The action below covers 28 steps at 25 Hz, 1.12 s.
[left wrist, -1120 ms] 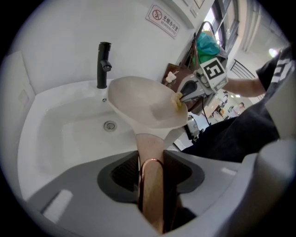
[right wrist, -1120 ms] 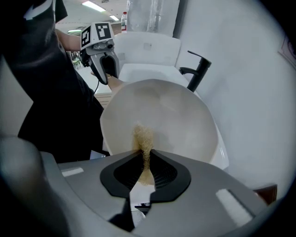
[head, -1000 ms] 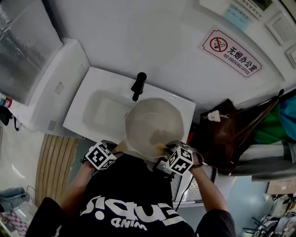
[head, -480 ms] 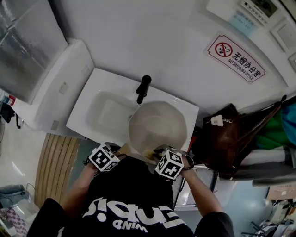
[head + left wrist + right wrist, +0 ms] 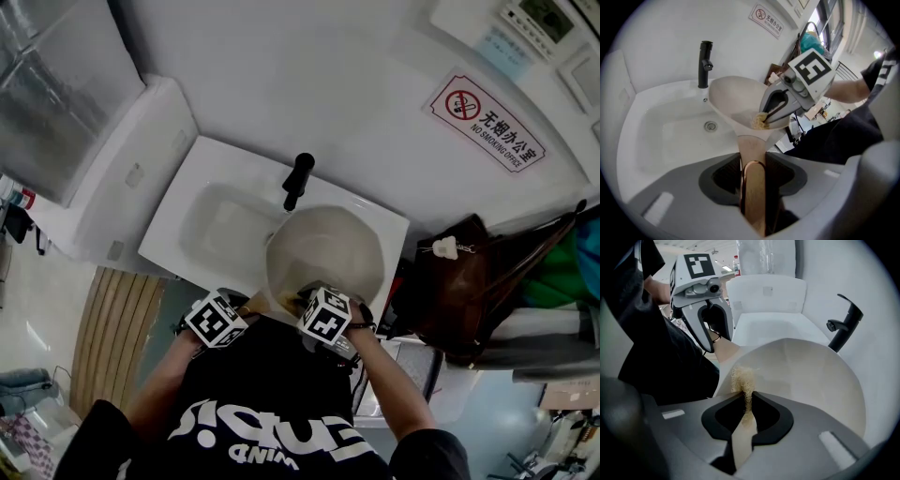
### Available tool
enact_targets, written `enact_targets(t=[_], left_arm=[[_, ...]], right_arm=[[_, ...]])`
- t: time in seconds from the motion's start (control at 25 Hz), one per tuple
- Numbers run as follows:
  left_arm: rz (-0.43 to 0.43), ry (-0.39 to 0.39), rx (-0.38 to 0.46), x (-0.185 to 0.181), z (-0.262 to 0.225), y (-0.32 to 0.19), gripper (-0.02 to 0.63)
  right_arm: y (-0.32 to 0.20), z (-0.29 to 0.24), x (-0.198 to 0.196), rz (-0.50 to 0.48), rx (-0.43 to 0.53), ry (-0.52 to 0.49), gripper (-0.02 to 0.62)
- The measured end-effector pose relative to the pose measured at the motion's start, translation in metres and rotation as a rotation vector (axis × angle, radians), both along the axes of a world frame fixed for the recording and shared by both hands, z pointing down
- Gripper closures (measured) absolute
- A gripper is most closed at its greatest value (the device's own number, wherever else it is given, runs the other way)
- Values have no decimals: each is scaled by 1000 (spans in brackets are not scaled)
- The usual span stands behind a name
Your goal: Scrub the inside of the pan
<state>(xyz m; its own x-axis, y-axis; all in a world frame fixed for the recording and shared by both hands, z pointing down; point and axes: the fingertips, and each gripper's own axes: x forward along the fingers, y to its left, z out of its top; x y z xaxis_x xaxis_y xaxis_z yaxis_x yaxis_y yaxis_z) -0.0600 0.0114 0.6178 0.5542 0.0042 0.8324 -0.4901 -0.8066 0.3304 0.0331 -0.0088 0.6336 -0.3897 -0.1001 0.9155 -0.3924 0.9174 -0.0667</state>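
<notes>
Pan [image 5: 328, 246], cream-coloured and round, held tilted over the right end of a white sink [image 5: 173, 211], just in front of a black tap [image 5: 298, 178], bowl open toward the head camera. Carried by its wooden handle [image 5: 753, 185], with the left gripper [image 5: 753, 161] clamped on that handle from both sides, pads pressed against the wood. Jaws of the right gripper [image 5: 746, 401] squeezed onto a tan fibrous scrubbing pad [image 5: 742, 379], tuft sticking out past the jaw tips and touching the pan's inner wall close to the near rim, beside the root of the handle. Marker cubes of both grippers side by side at the pan's near edge in the head view, the right one overlapping the rim. Round drain [image 5: 710, 125] showing in the sink floor, left of the pan in the left gripper view. Off to the right, a no-smoking sign [image 5: 487, 117] on the wall and a brown bag [image 5: 455, 291] below it. Slatted wooden mat [image 5: 117, 337] on the floor at left.
</notes>
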Motion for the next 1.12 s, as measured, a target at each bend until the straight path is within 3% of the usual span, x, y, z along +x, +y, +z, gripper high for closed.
enact_targets(t=[0.68,1.12], left_arm=[[20,3,-25,0,-2,2,438],[23,20,-31,0,-3,3,437]], right_arm=[[-73,24,-21,108,21,13,545],[-127,27,-4,224,130,57,545]])
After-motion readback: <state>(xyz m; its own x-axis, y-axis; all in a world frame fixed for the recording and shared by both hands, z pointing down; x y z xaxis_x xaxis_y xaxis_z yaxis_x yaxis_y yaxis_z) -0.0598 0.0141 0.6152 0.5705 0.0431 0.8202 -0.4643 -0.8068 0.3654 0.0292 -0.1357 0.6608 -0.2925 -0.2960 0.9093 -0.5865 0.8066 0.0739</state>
